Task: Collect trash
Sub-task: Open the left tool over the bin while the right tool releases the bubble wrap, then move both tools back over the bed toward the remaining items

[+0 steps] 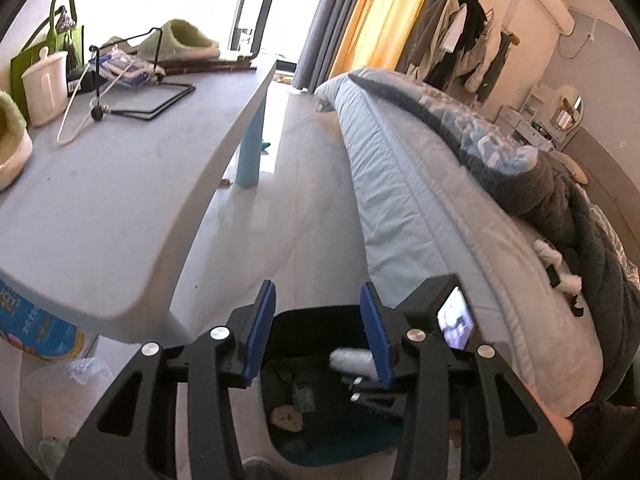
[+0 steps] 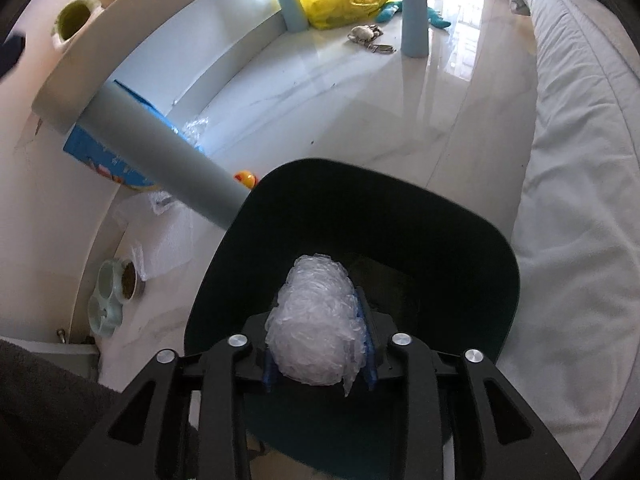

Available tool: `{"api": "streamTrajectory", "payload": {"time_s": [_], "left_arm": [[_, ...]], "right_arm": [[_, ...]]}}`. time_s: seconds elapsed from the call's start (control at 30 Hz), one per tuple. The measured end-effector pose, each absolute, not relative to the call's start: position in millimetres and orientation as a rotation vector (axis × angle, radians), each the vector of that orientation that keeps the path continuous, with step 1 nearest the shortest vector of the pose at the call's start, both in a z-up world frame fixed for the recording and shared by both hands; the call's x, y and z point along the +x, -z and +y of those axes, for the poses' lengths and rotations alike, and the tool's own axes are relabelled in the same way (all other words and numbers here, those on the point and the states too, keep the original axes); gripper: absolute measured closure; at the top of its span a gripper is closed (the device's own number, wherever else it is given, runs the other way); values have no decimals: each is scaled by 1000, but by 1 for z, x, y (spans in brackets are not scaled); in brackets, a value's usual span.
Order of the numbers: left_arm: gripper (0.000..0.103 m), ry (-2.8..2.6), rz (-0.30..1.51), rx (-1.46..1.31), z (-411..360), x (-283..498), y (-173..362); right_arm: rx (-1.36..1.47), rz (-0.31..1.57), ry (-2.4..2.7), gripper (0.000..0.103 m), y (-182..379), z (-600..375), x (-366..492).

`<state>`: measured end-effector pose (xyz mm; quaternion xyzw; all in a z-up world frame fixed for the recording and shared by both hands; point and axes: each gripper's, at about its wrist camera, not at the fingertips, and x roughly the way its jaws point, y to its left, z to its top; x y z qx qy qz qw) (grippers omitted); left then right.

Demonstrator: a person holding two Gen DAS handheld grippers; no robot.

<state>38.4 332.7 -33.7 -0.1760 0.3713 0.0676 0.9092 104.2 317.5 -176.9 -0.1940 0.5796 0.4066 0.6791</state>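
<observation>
Plastic wad [image 2: 316, 328] between right hand-held gripper [image 2: 320, 354] fingers, above bin [image 2: 472, 240].

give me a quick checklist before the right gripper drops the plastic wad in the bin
1. Right gripper shut on the plastic wad: ok.
2. Wad above the bin opening, not the floor: ok.
3. Bin has room; only a few scraps at the bottom: ok.
4. Left gripper open and empty, also over the bin: ok, though close to the drop path.
5. Table leg beside the bin rim, clear of the wad: ok.
6. Wad will fall free of the pads: cannot tell.
</observation>
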Motion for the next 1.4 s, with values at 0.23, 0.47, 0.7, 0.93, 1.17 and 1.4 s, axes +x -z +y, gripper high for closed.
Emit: {"api": "streamTrajectory", "payload": {"time_s": [0.23,0.47,0.7,0.93,1.17,1.4], "left_arm": [[57,-159,692,-335,329,37,8],[57,-151,651,-317,313,43,-7],[56,-124,616,-302,290,52,-22],[44,-95,589,-299,265,63,-32],[33,-78,590,-286,239,78,-32],[27,-37,597,-281,209,93,-30]], "right_arm": [[-419,1281,-929,33,160,310,100],[-342,1203,-964,33,127,293,106],[-266,1094,-1031,33,89,271,105],[-242,949,-1044,33,50,240,108],[-241,871,-964,33,32,197,123],[-244,833,-901,32,24,159,130]]}}
